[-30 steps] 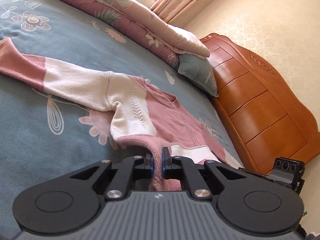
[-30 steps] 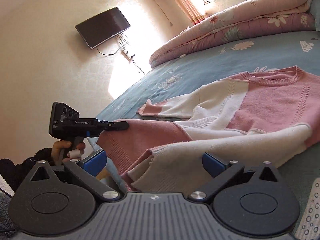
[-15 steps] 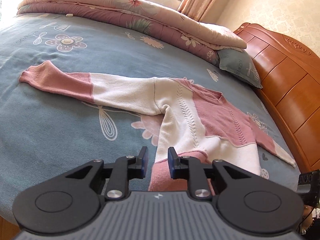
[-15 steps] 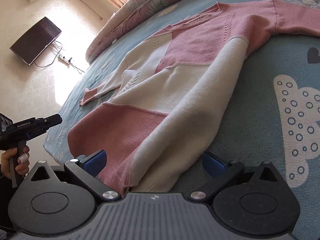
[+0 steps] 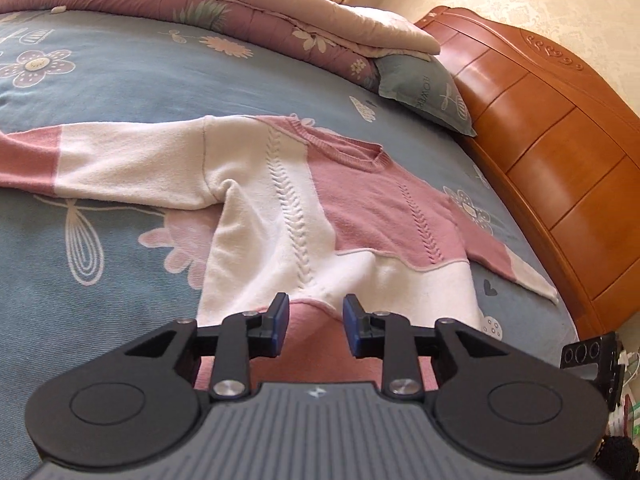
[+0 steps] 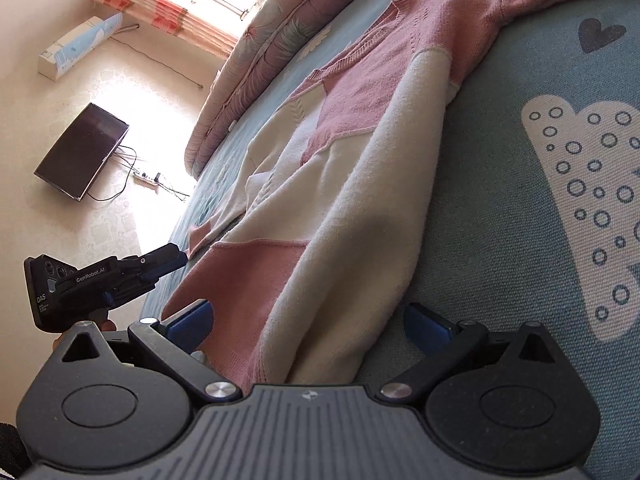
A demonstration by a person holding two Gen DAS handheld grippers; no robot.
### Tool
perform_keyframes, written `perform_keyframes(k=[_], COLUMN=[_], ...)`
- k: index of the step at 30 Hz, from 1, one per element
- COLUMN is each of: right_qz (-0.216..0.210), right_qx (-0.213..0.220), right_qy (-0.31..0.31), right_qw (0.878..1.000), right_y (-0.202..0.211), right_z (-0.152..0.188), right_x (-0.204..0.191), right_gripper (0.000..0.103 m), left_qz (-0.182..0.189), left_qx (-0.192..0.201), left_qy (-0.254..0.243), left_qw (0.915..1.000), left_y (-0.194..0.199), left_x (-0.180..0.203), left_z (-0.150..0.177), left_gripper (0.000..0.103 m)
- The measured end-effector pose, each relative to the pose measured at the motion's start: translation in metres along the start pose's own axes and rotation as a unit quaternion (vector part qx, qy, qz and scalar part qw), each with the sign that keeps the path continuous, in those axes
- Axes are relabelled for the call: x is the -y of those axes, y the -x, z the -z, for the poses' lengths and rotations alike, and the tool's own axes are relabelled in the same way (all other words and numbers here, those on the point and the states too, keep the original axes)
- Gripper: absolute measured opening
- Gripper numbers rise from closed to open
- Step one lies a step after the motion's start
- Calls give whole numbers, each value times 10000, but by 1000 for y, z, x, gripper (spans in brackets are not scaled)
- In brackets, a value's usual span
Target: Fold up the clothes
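1. The left hand-held gripper [image 5: 313, 322], clamped on the hem a second earlier, had let go and stood open.
2. The right hand-held gripper [image 6: 310, 324] stayed wide open.
3. The soft pink-and-cream knit sweater [image 5: 288, 208] lay spread flat on the blue flowered bed [image 5: 120, 76].

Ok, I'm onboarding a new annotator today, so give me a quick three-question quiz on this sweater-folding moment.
1. True or false: the left tool is clamped on the sweater.
2. Which sweater part lies nearest both tools? A) neckline B) pink hem C) a cuff
3. Fill in: the sweater lies spread on a blue floral ____.

Key: 1 false, its fingers stand apart with nothing pinched; the right tool is open too. 2 B. 3 bedspread.
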State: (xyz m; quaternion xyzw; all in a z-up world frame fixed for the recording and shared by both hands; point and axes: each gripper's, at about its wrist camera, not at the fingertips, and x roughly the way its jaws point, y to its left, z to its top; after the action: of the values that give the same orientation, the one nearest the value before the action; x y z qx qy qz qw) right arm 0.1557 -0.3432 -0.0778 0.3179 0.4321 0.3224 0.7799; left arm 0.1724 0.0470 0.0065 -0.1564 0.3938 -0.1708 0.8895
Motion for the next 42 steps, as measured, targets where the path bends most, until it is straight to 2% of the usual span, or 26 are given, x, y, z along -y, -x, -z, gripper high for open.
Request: perform_keyframes(k=[3,7,9,12,15,17,21,25,28,33,38,40,42], right_qz=[113,426,678,1144,1782,2162,2254,2239,2189,2264,2450,2482,2480], right_qx=[-32,-154,-248,-239,41,58,2,38,93,90,54,49,57], right_qy=[182,782,1234,1713,1992,2110,2316,2350,2253,2315,2483,2511,2505], right_qw=[9998,9959,9897,9783,9636,9533,9463,9458,9493,9461,9372,9356,9358], right_y=[-4,-11,-16,-17,-8,-4,-3,-1,1,-2,-8,-9,-9], right_z=[-1,5,10,21,34,41,45,46,44,44,47,47,46], right_x=[-7,-24,-37,-50,-52,-47,-42,-39,-36,-38,-42,-42,-42], right_gripper=[103,103,103,103,103,103,103,103,103,103,103,103,103], left_qz=[136,398,491,541,510,470,357,-227,-670,-1144,-1153,-1157,-887], left_qx=[-157,-405,-515,-687,-879,-1001,-1187,-1100,-962,-797,-721,-690,-620], left_qy=[-410,-543,-731,-1147,-1774,-2173,-2690,-3066,-3005,-2495,-2110,-1954,-1924], left_qw=[9989,9969,9948,9895,9789,9698,9551,9452,9465,9583,9680,9714,9753], left_y=[-12,-25,-31,-43,-59,-73,-99,-113,-112,-102,-89,-84,-75], left_x=[26,46,60,88,121,142,169,174,155,106,92,87,96], left_z=[9,12,10,8,13,22,41,50,41,16,8,4,3], left_gripper=[35,36,36,43,48,50,51,51,56,56,56,50,51])
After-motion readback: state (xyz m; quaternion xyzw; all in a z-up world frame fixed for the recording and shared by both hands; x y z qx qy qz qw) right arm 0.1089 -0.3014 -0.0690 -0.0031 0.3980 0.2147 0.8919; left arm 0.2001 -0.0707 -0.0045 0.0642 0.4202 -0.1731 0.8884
